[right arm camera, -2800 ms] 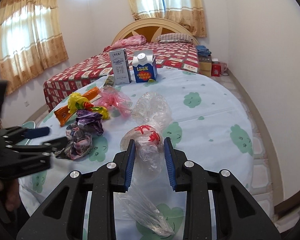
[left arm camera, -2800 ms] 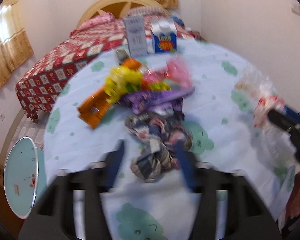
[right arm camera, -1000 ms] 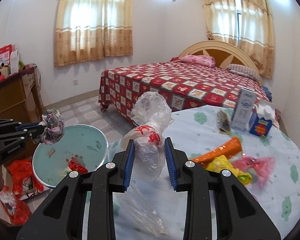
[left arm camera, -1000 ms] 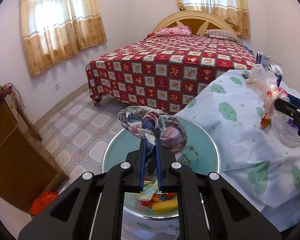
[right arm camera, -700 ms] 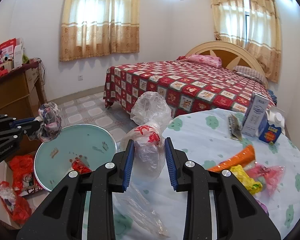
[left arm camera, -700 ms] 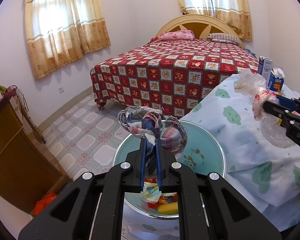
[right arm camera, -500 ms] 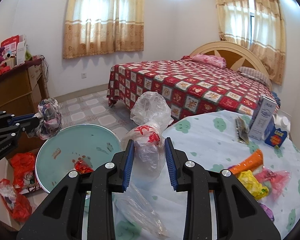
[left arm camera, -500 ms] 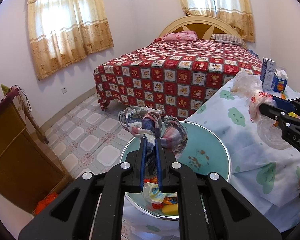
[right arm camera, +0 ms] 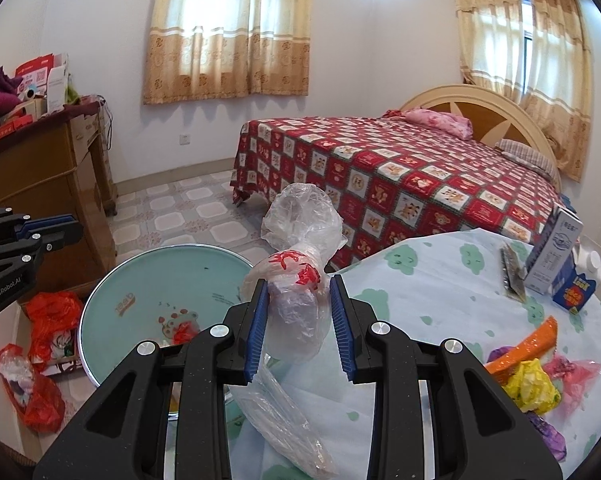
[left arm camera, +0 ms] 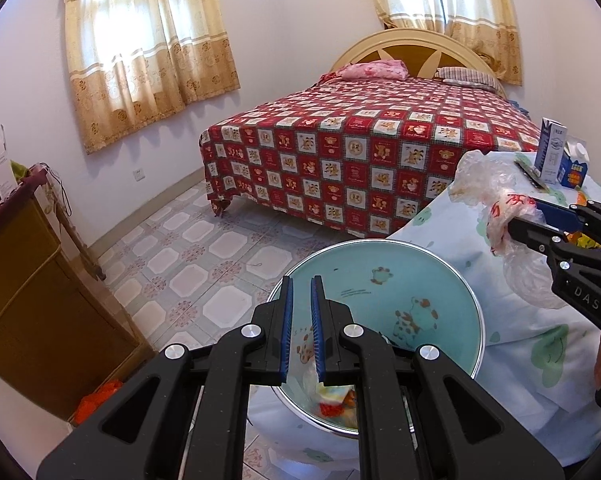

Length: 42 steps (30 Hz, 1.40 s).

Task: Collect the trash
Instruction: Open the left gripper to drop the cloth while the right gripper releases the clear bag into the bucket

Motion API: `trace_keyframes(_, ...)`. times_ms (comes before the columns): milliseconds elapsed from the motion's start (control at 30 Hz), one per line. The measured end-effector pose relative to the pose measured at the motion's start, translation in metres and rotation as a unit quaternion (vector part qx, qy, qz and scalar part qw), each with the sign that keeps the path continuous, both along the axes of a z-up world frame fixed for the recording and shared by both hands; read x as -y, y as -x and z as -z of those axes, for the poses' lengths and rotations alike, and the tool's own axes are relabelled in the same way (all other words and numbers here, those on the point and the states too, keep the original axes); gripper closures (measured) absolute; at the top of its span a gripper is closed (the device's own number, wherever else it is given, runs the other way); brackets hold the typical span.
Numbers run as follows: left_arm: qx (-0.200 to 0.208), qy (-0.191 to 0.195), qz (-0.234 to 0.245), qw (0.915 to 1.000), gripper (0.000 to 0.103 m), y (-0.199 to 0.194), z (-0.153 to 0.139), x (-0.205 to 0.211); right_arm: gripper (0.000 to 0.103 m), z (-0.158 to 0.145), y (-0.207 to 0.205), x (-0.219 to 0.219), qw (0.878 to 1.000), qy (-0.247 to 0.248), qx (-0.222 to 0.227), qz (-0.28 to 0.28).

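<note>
Since the earlier frames the patterned bundle is no longer sitting between the pads of the left gripper [left arm camera: 301, 330]; its jaws are standing nearly together with only a narrow gap, nothing held between them, hanging over the near rim of the pale-blue bin [left arm camera: 428, 280]. The bundle is presumably lying in the bin, though it cannot be picked out among the scraps showing at the bottom (white, red and yellow pieces). The right gripper [right arm camera: 300, 320] is clamping a crumpled clear plastic bag [right arm camera: 300, 280] with red print, the bag's knotted top rising above the fingertips and a loose tail trailing below — the gripper has been carried sideways from the table [right arm camera: 440, 288] toward the bin, which is now lying just to its left.

Step in hand: the left-hand drop is looking finished, and the right-hand delivery is under way. The next move is calling for bringing the bag fully over the bin's mouth before parting the jaws — the light film may be clinging to a pad. More wrappers [right arm camera: 532, 380] are still waiting on the table, beside two cartons [right arm camera: 556, 256].
</note>
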<state>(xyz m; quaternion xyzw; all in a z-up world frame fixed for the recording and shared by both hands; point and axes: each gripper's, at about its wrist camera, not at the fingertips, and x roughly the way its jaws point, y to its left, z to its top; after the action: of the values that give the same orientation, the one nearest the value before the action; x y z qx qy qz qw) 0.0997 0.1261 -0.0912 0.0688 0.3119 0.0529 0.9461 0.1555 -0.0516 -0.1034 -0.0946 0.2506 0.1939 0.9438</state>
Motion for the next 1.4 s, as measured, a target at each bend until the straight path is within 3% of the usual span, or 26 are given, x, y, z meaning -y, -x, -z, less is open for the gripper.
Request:
trace_keyframes(467,-0.001,0.004,-0.001,1.0000,0.093,0.000,-0.001,-0.001,0.072,0.004,0.004,-0.019,0.999,0.007,-0.009,-0.033)
trace_keyframes(567,0.000,0.004,-0.003,1.0000,0.079,0.000,-0.001,-0.002,0.066,0.006,0.006,-0.023,0.999,0.013,-0.011,-0.047)
trace_keyframes(633,0.000,0.004,-0.004,1.0000,0.069,-0.001,-0.001,-0.002,0.053,0.007,0.007,-0.025,0.999,0.013,-0.008,-0.052)
trace_keyframes(700,0.001,0.004,-0.005,1.0000,0.066,-0.001,-0.001,-0.002,0.049,0.007,0.008,-0.026,0.999,0.013,-0.007,-0.052)
trace_keyframes(1033,-0.001,0.004,-0.006,1.0000,0.055,-0.001,0.000,-0.003,0.040,0.009,0.010,-0.021,0.999,0.010,-0.008,-0.038)
trace_keyframes(1400,-0.006,0.002,-0.007,1.0000,0.049,-0.001,0.005,0.000,0.038,0.008,0.010,-0.011,1.000,0.005,-0.008,-0.023)
